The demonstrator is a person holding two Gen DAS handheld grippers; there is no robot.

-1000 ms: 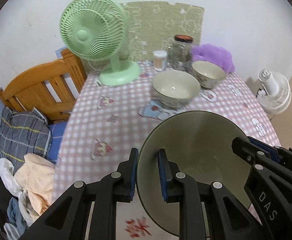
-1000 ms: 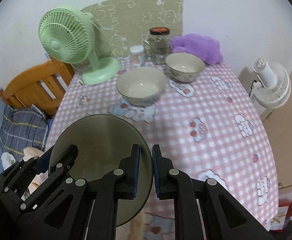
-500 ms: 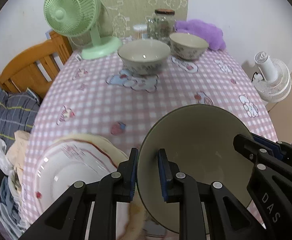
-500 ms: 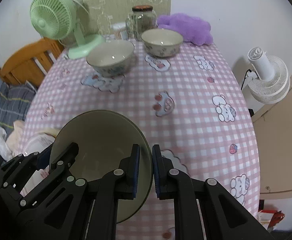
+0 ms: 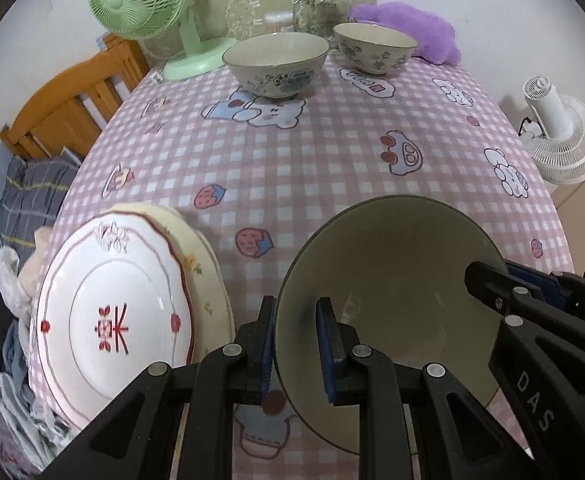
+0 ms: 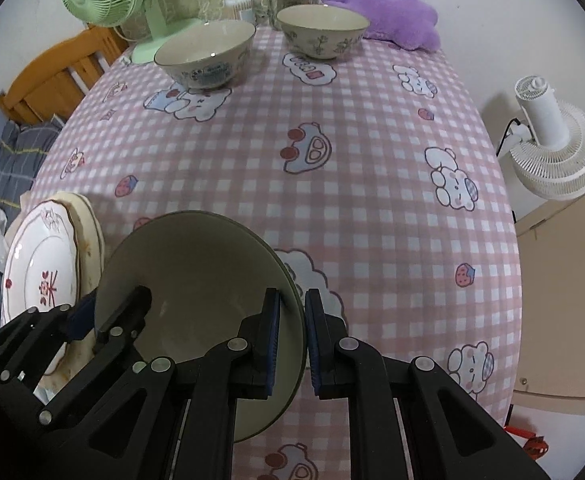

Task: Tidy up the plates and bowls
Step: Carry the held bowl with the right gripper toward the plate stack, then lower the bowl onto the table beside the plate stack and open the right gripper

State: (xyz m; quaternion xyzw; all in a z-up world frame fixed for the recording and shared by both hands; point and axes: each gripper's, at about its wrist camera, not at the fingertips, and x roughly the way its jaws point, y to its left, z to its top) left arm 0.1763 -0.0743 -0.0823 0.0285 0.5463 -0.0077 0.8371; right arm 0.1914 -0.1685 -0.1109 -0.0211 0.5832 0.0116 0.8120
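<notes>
Left wrist view: my left claw (image 5: 294, 340) is clamped on the near rim of the olive plate (image 5: 396, 280), which hangs just right of the white plate stack (image 5: 108, 320).

Right wrist view: my right claw (image 6: 292, 334) pinches the opposite rim (both grips look firm). I should keep it level while lowering it onto that stack.
</notes>
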